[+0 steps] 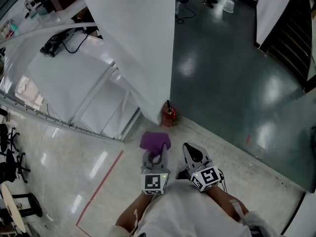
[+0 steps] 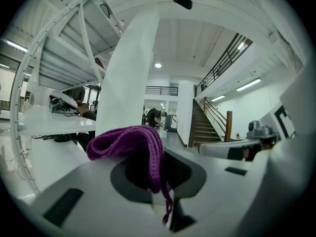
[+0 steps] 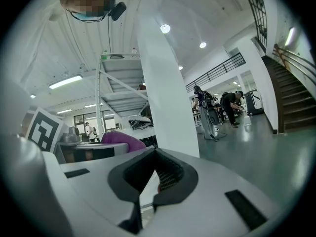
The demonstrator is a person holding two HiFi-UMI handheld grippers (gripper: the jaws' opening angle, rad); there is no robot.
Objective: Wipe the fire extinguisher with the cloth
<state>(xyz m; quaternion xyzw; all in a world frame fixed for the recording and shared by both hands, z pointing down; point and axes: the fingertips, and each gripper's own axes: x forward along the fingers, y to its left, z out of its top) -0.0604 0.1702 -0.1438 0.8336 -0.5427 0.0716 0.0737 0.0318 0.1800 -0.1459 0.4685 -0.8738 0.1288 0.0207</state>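
A red fire extinguisher stands on the floor at the foot of a white pillar. A purple knitted cloth is pinched in my left gripper, which is shut on it; the cloth bunches over the jaws and a strand hangs down between them in the left gripper view. My right gripper is beside it on the right, shut with nothing held; its jaws meet in the right gripper view. Both grippers are short of the extinguisher, pointing toward it. A sliver of red shows behind the right jaws.
A white metal frame structure with a desk and cables is at the left. A red line marks the pale floor. Dark green floor spreads to the right. A staircase and people are far off.
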